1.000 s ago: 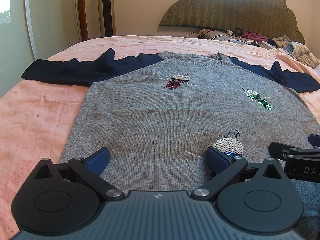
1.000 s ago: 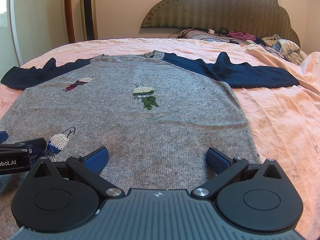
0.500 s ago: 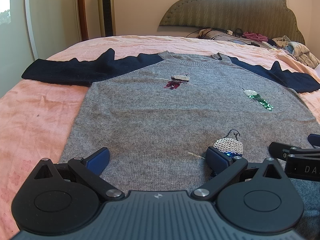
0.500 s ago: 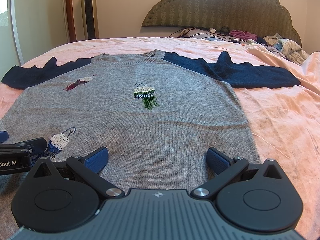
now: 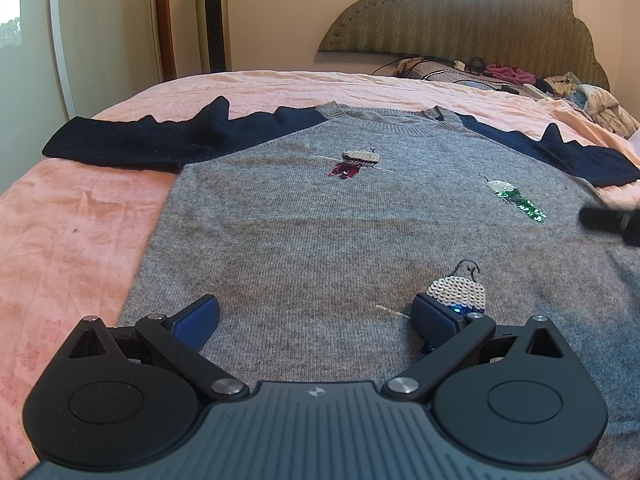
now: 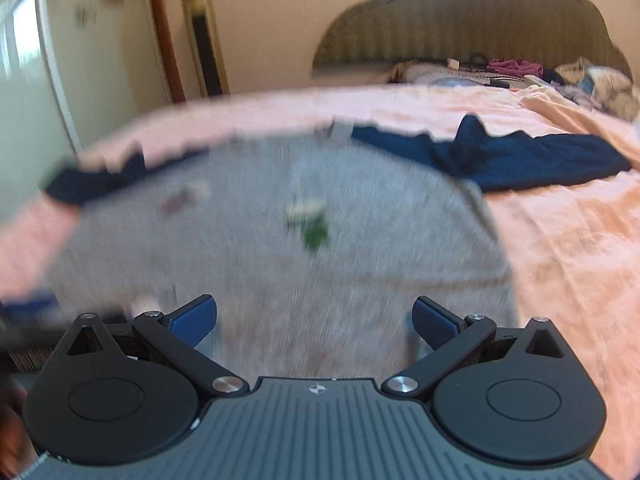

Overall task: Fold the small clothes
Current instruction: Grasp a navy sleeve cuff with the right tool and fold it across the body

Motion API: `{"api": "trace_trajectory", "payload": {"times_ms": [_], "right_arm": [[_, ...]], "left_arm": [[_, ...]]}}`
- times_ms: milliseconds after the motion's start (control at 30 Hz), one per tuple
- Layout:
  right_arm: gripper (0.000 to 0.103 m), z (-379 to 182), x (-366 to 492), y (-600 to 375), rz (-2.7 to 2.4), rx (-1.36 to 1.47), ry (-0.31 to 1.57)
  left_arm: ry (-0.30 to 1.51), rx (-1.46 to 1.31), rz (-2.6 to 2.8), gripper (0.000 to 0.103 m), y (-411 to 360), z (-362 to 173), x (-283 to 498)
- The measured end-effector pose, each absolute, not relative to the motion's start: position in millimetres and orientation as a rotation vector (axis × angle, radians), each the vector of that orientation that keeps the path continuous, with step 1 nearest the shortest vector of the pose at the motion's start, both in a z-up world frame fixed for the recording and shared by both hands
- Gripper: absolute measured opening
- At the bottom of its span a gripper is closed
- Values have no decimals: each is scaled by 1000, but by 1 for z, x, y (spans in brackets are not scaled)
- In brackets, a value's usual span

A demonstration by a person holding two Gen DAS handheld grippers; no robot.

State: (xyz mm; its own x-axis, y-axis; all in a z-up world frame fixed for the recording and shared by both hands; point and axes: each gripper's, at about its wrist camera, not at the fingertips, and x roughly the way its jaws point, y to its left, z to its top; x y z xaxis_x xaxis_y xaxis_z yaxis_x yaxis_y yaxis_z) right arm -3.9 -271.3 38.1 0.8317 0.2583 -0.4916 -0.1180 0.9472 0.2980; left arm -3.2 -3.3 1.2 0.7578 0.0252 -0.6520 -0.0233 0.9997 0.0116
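A grey sweater (image 5: 320, 232) with dark navy sleeves (image 5: 132, 144) and sequin patches lies flat, front up, on a pink bed sheet (image 5: 68, 240). My left gripper (image 5: 316, 316) is open and empty, low over the sweater's hem. My right gripper (image 6: 314, 318) is open and empty above the sweater (image 6: 360, 248); that view is blurred by motion. The right navy sleeve (image 6: 520, 156) stretches out to the right. Part of the right gripper (image 5: 612, 222) shows at the right edge of the left wrist view.
A padded headboard (image 5: 460, 20) stands at the far end. A pile of clothes and cables (image 5: 520, 80) lies near the pillows at the back right. A tower fan (image 5: 212, 16) and a door frame stand by the wall on the left.
My right gripper has lifted and moved forward fast, blurring its view; in the left wrist view it has shifted up and away. The left gripper and the sweater have stayed put.
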Motion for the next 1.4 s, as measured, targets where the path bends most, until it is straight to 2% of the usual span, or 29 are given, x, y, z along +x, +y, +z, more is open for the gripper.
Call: {"api": "trace_trajectory", "payload": {"times_ms": [167, 267, 333, 433, 667, 700, 733, 767, 967, 1067, 1200, 1267, 1333, 1367, 1400], "right_arm": [[103, 47, 49, -422, 30, 734, 409], [86, 36, 83, -500, -186, 894, 396], [71, 27, 105, -532, -267, 920, 412], [70, 10, 133, -559, -345, 934, 469], [67, -10, 179, -582, -348, 942, 400], [54, -10, 185, -581, -363, 896, 416], [29, -11, 190, -578, -380, 851, 440], [14, -9, 194, -576, -397, 818, 470], [14, 42, 165, -514, -195, 750, 340], [14, 79, 151, -433, 77, 704, 318], [16, 92, 150, -319, 358, 611, 376], [26, 79, 155, -278, 424, 613, 453], [77, 67, 152, -255, 458, 670, 532], [79, 62, 145, -254, 460, 705, 522], [77, 58, 135, -256, 458, 721, 507]], "left_arm": [[710, 1, 25, 103, -4, 1, -3], [710, -2, 23, 103, -4, 2, -3], [710, -2, 23, 103, -4, 1, -3], [710, -2, 23, 103, -4, 1, -3], [710, -3, 23, 103, -4, 2, -3], [710, -4, 22, 103, -5, 2, -3], [710, -4, 22, 103, -4, 2, -3], [710, -5, 21, 103, -5, 2, -3], [707, -17, 16, 103, -3, 2, -2], [705, -21, 14, 103, -2, 2, -2], [705, -22, 11, 103, -1, 2, -2], [704, -23, 8, 103, 0, 1, -3], [703, -28, 3, 103, 2, 2, -3], [700, -36, -1, 103, 4, 2, -3], [694, -50, -8, 103, 6, 2, -4]]}}
